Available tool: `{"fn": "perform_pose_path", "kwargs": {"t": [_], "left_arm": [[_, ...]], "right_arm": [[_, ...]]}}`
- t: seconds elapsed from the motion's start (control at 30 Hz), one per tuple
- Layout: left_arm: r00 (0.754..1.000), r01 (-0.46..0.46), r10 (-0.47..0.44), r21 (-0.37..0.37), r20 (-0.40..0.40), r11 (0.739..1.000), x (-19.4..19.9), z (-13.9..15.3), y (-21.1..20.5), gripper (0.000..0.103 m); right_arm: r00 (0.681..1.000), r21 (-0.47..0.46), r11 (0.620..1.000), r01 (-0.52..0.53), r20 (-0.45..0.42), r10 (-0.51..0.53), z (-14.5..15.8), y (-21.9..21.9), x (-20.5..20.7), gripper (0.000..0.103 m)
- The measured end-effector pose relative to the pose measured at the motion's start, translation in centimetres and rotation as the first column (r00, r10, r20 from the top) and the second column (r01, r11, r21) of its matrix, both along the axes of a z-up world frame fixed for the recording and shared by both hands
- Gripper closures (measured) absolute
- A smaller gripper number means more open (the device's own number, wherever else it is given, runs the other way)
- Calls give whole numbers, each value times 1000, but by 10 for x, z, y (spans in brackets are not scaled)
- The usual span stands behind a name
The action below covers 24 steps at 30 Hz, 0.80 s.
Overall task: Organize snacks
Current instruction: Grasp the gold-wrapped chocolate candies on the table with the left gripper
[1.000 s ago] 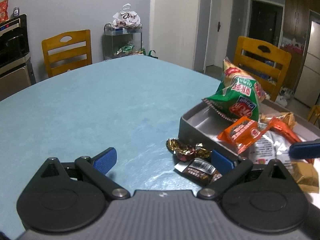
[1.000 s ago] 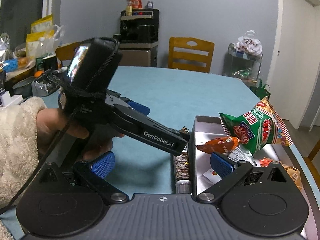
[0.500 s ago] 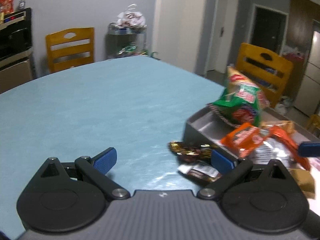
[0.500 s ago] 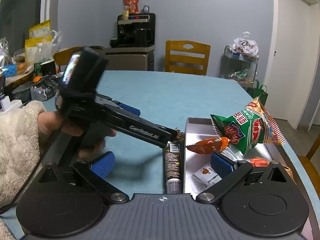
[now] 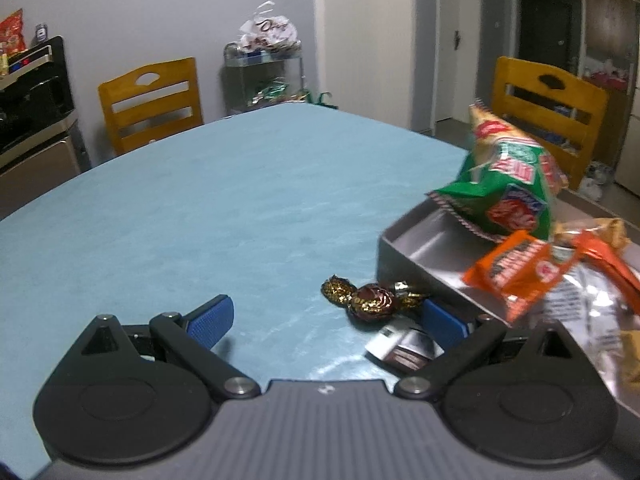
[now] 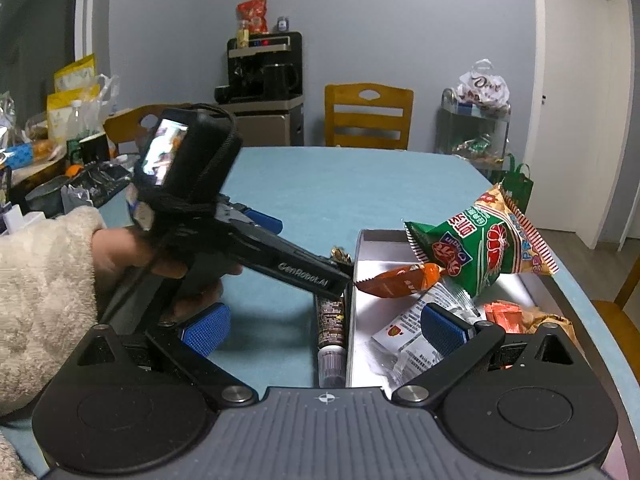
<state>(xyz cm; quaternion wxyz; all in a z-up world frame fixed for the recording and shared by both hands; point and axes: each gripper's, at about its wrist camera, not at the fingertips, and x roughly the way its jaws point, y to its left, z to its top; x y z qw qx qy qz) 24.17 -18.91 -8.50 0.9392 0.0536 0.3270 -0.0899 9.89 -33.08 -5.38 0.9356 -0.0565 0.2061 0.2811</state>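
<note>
Gold-foiled candy sits on the desk just beside the grey tray, between the left claw's spread fingers; right claw gapes wide over the tray's rim.

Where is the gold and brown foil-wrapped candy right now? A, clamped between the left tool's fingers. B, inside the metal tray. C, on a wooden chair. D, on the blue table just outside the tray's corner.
D: in the left wrist view the foil-wrapped candy lies on the blue table beside the corner of the metal tray, outside its wall, with the left tool open around nothing.
</note>
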Motion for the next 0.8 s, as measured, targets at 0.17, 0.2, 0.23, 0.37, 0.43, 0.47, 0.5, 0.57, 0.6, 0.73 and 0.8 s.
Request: {"fn": "perform_pose_path", "kwargs": {"t": [0.17, 0.2, 0.23, 0.37, 0.43, 0.47, 0.5, 0.57, 0.6, 0.73, 0.8], "left_arm": [[999, -37, 37, -22, -21, 999, 13, -5, 3, 15], [998, -52, 51, -30, -29, 998, 15, -6, 5, 17], [997, -70, 69, -29, -33, 997, 17, -7, 7, 19], [991, -131, 130, -28, -22, 991, 21, -8, 15, 19], [991, -131, 130, -44, -25, 990, 23, -8, 18, 19], [993, -119, 118, -53, -24, 991, 25, -7, 18, 19], [993, -114, 113, -50, -18, 992, 25, -7, 17, 19], [995, -102, 102, -28, -3, 994, 28, -7, 13, 19], [996, -94, 94, -21, -2, 995, 30, -7, 10, 19], [999, -32, 31, -55, -10, 998, 32, -8, 6, 55], [1000, -6, 5, -64, -13, 998, 30, -7, 5, 67]], "right_arm": [[1000, -3, 1000, -21, 5, 21, 0, 3, -5, 0], [1000, -5, 1000, -24, 7, 24, 0, 4, -6, 0], [1000, -6, 1000, -25, 9, 25, 0, 4, -7, 0], [1000, -5, 1000, -23, 8, 23, 0, 3, -8, 0], [1000, -5, 1000, -21, 5, 21, 0, 3, -9, 0], [1000, -5, 1000, -21, 5, 21, 0, 3, -9, 0], [1000, -5, 1000, -23, 6, 23, 0, 3, -9, 0], [1000, -7, 1000, -27, 7, 27, 0, 4, -11, 0], [1000, -9, 1000, -28, 8, 29, 0, 5, -11, 0], [999, -15, 999, -33, 14, 33, 1, 5, -16, 0], [999, -16, 999, -31, 14, 31, 1, 4, -17, 0]]}}
